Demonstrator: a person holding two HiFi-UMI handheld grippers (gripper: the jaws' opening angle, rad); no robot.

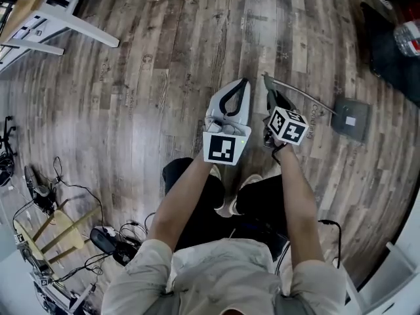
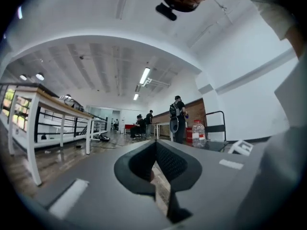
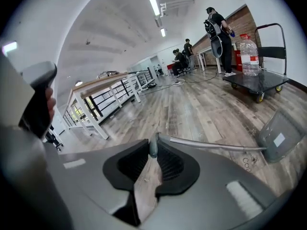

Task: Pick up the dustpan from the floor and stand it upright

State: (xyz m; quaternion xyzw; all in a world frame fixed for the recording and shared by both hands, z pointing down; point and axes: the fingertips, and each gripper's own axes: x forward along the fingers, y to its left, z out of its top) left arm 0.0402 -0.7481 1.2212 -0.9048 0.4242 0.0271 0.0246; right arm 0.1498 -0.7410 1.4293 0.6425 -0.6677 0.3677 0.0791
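Observation:
The grey dustpan (image 1: 351, 119) rests with its pan on the wooden floor, and its thin metal handle (image 1: 298, 96) slants up to the left. My right gripper (image 1: 268, 83) is shut on the handle's grey tip (image 3: 153, 146), with the rod running right to the pan (image 3: 280, 135). My left gripper (image 1: 243, 84) hangs just left of it, held level, jaws shut with their tips together and nothing between them (image 2: 156, 146). It touches neither the handle nor the pan.
A white-legged table (image 1: 72, 21) stands at the top left. A black cart (image 1: 390, 54) carrying a water bottle (image 1: 408, 37) is at the top right. Cables and a wooden stool (image 1: 59, 228) lie at the lower left. Several people (image 3: 218, 30) stand far off.

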